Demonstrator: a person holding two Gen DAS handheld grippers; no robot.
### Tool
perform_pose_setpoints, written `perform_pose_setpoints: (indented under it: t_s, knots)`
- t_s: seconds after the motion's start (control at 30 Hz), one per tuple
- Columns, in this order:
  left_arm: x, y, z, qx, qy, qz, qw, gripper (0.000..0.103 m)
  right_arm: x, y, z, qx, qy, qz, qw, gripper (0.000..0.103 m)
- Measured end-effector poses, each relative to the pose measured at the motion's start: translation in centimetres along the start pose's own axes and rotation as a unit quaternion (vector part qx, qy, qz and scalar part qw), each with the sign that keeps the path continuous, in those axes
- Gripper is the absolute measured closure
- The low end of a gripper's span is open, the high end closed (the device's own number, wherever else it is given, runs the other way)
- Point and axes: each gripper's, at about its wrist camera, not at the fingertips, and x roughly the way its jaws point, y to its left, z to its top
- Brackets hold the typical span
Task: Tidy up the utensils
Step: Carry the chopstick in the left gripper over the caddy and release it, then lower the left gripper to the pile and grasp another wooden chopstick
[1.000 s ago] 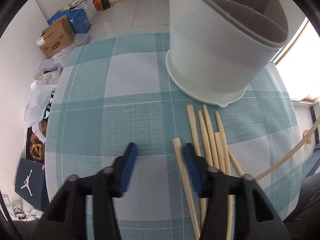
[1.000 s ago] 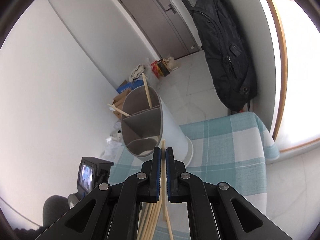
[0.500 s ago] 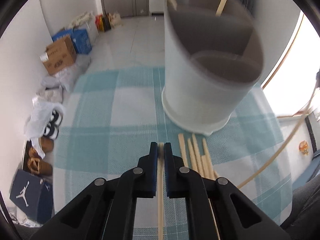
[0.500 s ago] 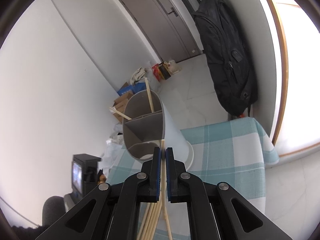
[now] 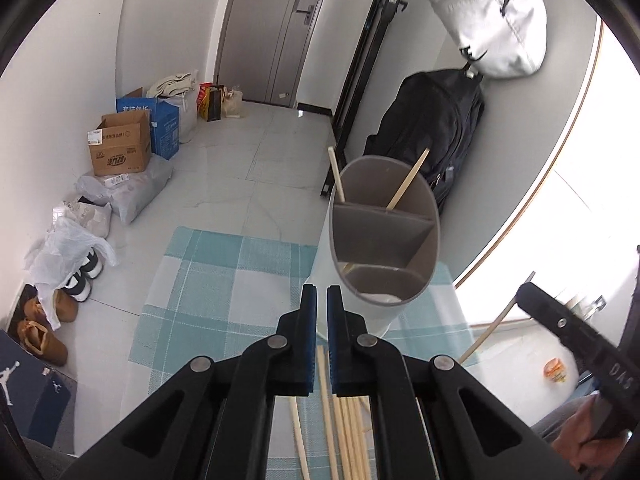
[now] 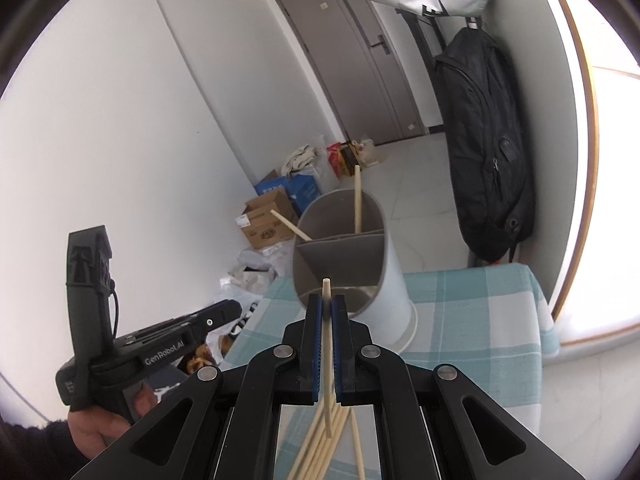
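Right wrist view, right gripper (image 6: 327,312) pinching chopstick (image 6: 328,360), left gripper (image 5: 321,304) pinching another chopstick (image 5: 323,364), holder (image 5: 384,240) near table's far edge (image 5: 240,240), loose sticks (image 5: 352,432) at near edge.

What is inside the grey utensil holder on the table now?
Two chopsticks lean in the far compartment of the utensil holder. The nearer compartments look empty; their bottoms are partly hidden.

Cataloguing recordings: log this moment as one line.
left gripper: shut, hold unclear | right gripper: shut on chopstick, near holder | two chopsticks inside | loose chopsticks on tablecloth
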Motion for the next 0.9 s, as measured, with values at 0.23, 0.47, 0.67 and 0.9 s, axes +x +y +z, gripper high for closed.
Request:
perform_pose_setpoints:
  t_s: [0.23,0.47,0.67,0.9]
  knots:
    - [1.7,1.2,0.1,-0.017,0.052,-0.001,0.9985,0.102,-0.2,1.0,0.0,-0.004,0.001,-0.007,1.0,0.099]
    - [9.2,2.3,-3.4,-0.029,0.19,0.03,0.981,0.067,-0.9,-0.1,-0.2,0.022,0.006,-0.006,1.0,0.099]
    - [13.7,0.7,-4.7,0.019,0.225,0.092,0.9699,0.066,-1.5,-2.5,-0.6,0.063,0.005,-0.002,0.998,0.099]
    - [14.2,-0.1,-5.4,0.063,0.22,0.137,0.9637,0.065,-2.0,-4.6,-0.2,0.097,-0.003,0.001,0.995,0.099]
